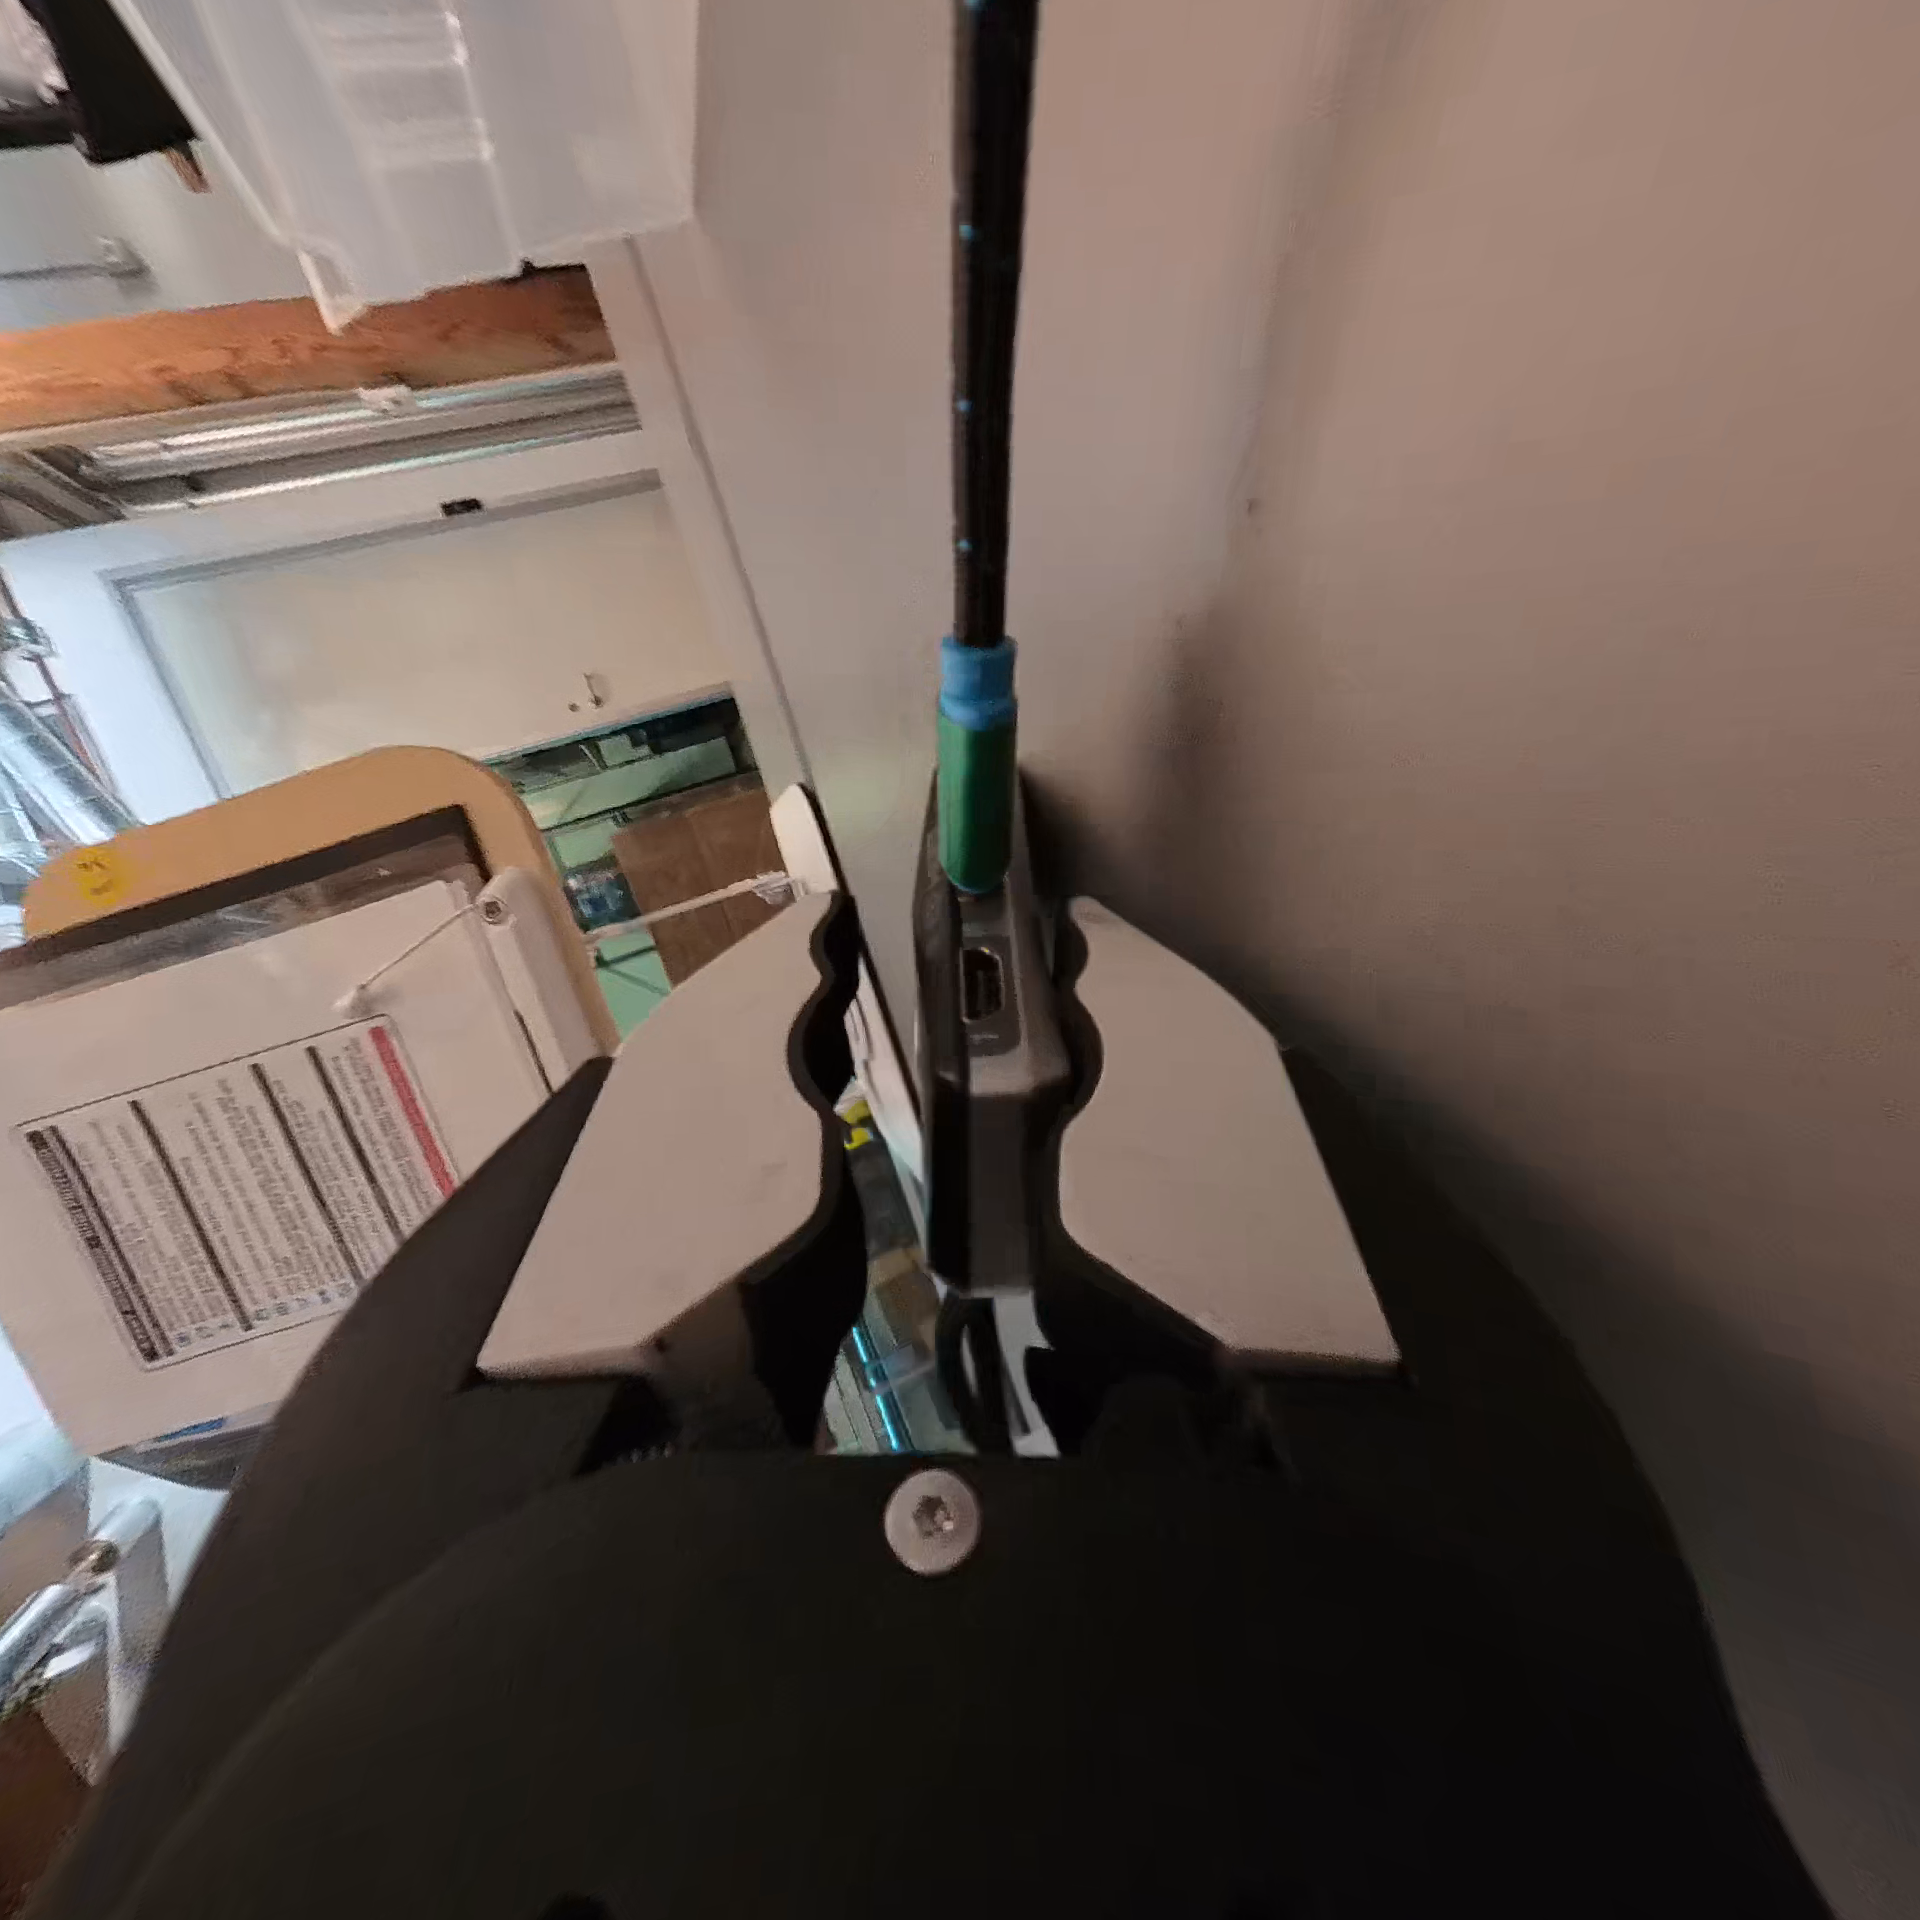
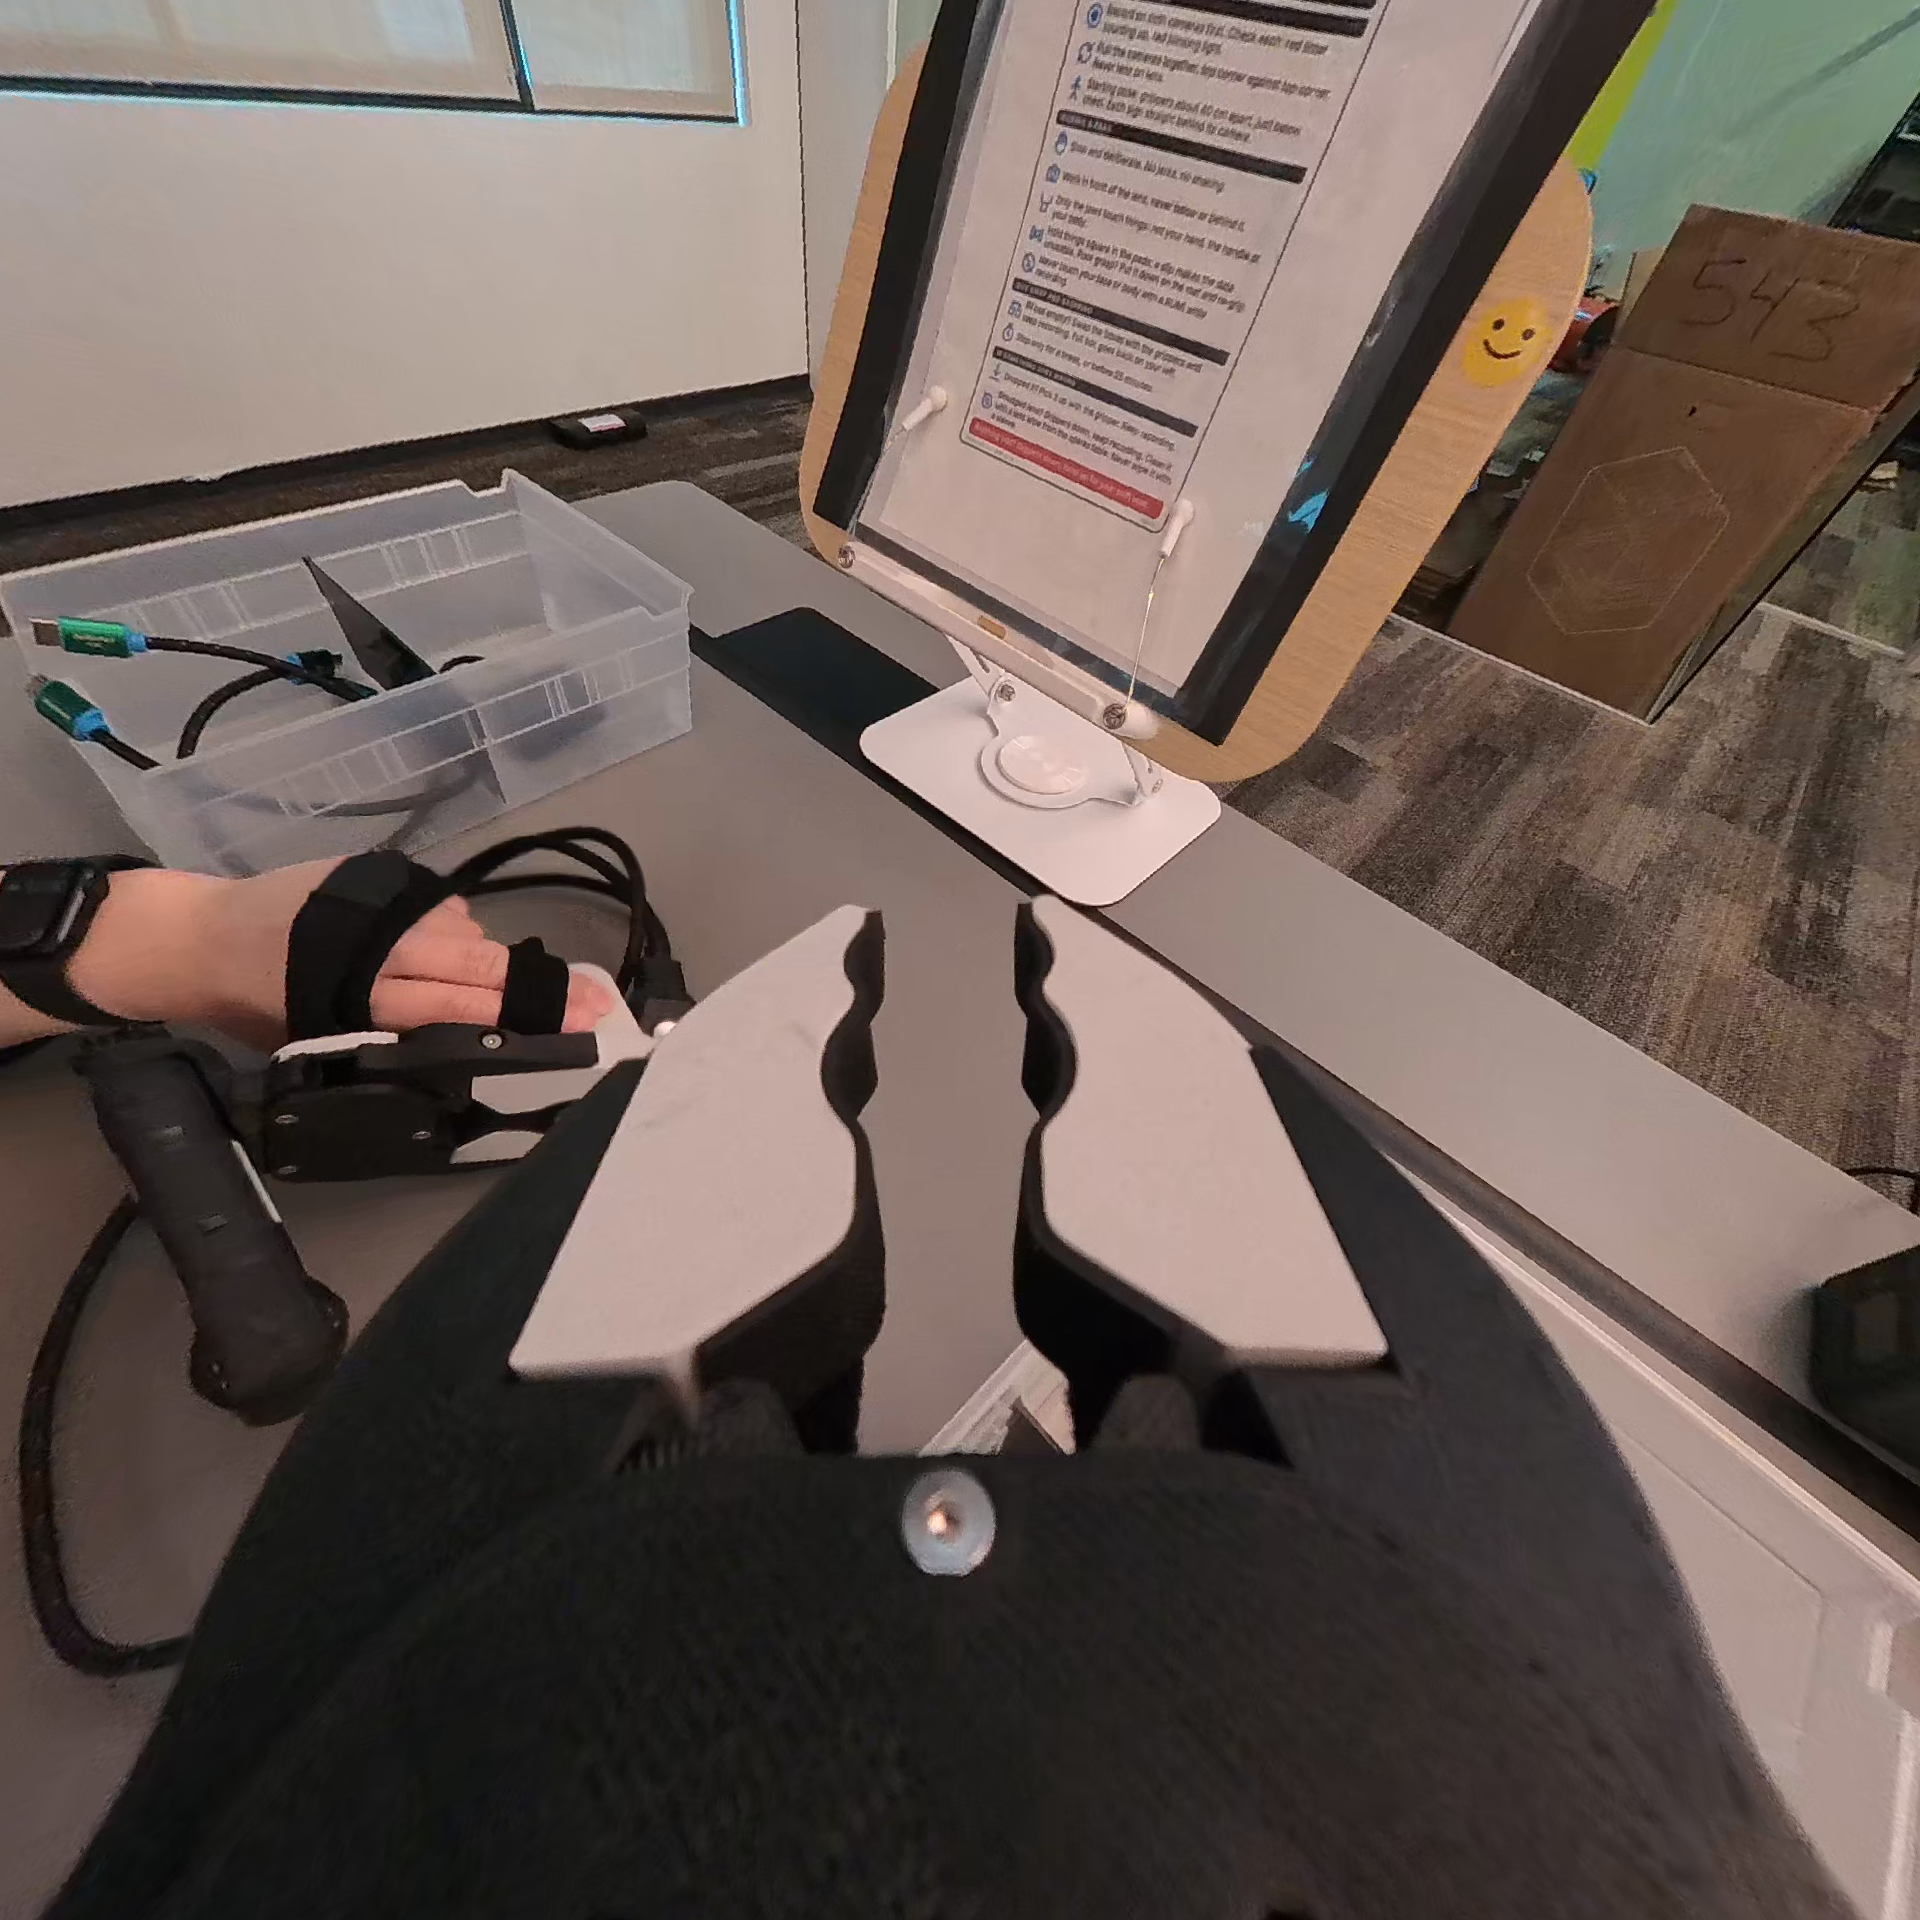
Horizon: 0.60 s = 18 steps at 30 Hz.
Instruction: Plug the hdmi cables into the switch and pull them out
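Note:
In the left wrist view the dark grey switch (image 1: pixel 997 1143) stands edge-on between my left gripper's (image 1: pixel 956 925) jaws. It touches the right finger; a narrow gap shows at the left finger. A green and blue hdmi plug (image 1: pixel 977 790) sits in the switch's far port, and its black braided cable (image 1: pixel 992 312) runs away from me. An empty port (image 1: pixel 982 982) shows beside it. My right gripper (image 2: pixel 948 925) is open and empty above the grey table (image 2: pixel 779 790). The left gripper's body (image 2: pixel 364 1101) lies on its side to the left, under a strapped hand (image 2: pixel 416 966).
A clear plastic bin (image 2: pixel 582 665) at the back left holds two more green hdmi plugs (image 2: pixel 88 636) and cables. A black cable coil (image 2: pixel 582 862) lies behind the hand. A document stand (image 2: pixel 1039 769) stands at the table's far edge. A cardboard box (image 2: pixel 1704 447) stands on the floor.

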Motion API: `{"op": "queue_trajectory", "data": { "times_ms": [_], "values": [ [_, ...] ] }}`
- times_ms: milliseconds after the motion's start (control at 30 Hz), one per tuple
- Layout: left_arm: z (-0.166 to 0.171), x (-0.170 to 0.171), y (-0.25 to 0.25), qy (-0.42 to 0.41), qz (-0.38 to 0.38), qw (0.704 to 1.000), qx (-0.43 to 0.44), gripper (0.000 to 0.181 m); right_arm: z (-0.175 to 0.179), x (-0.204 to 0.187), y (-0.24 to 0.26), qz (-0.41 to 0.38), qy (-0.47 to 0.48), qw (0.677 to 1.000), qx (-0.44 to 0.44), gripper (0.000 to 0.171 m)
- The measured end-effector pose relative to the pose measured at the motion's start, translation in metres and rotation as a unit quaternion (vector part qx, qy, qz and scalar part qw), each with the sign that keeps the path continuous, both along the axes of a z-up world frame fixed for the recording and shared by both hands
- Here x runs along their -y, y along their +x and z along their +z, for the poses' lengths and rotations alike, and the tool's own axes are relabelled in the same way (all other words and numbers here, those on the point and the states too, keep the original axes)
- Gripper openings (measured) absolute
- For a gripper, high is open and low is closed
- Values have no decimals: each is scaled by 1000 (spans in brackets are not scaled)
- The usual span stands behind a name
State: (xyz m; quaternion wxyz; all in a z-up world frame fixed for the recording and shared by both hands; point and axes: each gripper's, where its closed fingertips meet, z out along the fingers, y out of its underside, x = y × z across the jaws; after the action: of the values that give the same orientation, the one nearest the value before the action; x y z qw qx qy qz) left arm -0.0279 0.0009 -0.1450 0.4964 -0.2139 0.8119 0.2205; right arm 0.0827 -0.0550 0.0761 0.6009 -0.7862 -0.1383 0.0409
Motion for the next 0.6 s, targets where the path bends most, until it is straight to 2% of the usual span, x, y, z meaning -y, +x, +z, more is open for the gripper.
{"op": "queue_trajectory", "data": {
  "times_ms": [200,367,500,600],
  "values": [
    [8,-1,-15,-64,39,996,-41,69,4,3,2,3,7,1000,-6,25],
    [7,15,-46,-213,74,967,-115,82,1,4,4,3,-1,1000,-12,25],
    [31,33,-49,-324,52,940,-91,83,-4,3,4,4,-12,1000,-10,25],
    [82,20,-70,-320,77,943,-50,78,-4,3,3,6,-13,1000,-10,24]
  ]
}}
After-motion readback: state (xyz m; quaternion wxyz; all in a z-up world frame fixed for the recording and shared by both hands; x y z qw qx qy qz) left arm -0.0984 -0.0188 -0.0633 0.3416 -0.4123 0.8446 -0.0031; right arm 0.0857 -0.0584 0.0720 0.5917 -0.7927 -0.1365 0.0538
